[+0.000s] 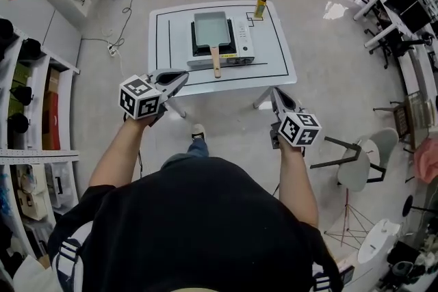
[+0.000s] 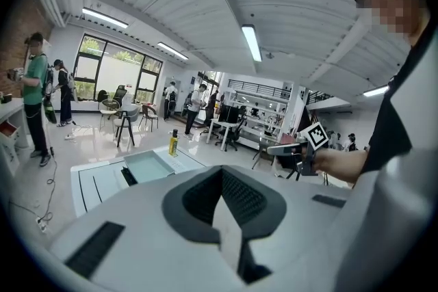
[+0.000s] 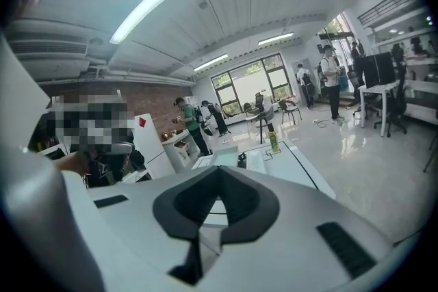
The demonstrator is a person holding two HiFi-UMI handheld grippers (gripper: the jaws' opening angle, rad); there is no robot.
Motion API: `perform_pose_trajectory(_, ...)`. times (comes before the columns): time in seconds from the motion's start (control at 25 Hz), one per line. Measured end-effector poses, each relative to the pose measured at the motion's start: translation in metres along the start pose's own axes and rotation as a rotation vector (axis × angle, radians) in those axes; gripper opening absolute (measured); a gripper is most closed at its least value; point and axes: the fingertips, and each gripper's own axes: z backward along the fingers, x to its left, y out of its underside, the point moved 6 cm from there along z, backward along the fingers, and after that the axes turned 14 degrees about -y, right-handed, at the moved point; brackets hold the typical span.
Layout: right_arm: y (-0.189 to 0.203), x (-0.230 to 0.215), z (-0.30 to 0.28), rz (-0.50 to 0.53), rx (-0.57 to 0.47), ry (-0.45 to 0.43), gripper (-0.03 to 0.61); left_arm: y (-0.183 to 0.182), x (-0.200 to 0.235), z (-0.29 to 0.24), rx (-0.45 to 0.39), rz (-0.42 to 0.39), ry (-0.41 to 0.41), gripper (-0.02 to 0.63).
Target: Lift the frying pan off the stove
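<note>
A pale rectangular frying pan (image 1: 212,29) with a wooden handle (image 1: 216,62) sits on a portable stove (image 1: 241,44) in the middle of a white table (image 1: 274,55). Both grippers hang in the air in front of the table, well short of it. My left gripper (image 1: 182,76) is shut and empty, pointing toward the table's front left corner. My right gripper (image 1: 276,93) is also shut and empty, near the front right corner. The pan (image 2: 147,164) shows far off in the left gripper view, and the pan (image 3: 222,158) is also distant in the right gripper view.
A yellow bottle (image 1: 261,4) stands at the table's back right corner. White shelving (image 1: 41,78) runs along the left, chairs (image 1: 359,161) and desks (image 1: 404,10) on the right. People stand in the background. Cables (image 1: 116,44) lie on the floor left of the table.
</note>
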Motion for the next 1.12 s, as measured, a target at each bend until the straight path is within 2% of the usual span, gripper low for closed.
perform_pose_trajectory(0.84, -0.034, -0.049, -0.136, -0.017, 0.050, -0.013, 0.005, -0.018, 0.116, -0.083, 0.041, 0.032, 0.015, 0.008)
perform_pose_trajectory(1.12, -0.052, -0.059, -0.167, -0.004, 0.061, 0.001, 0.005, -0.033, 0.142, -0.103, 0.024, 0.040, 0.042, 0.008)
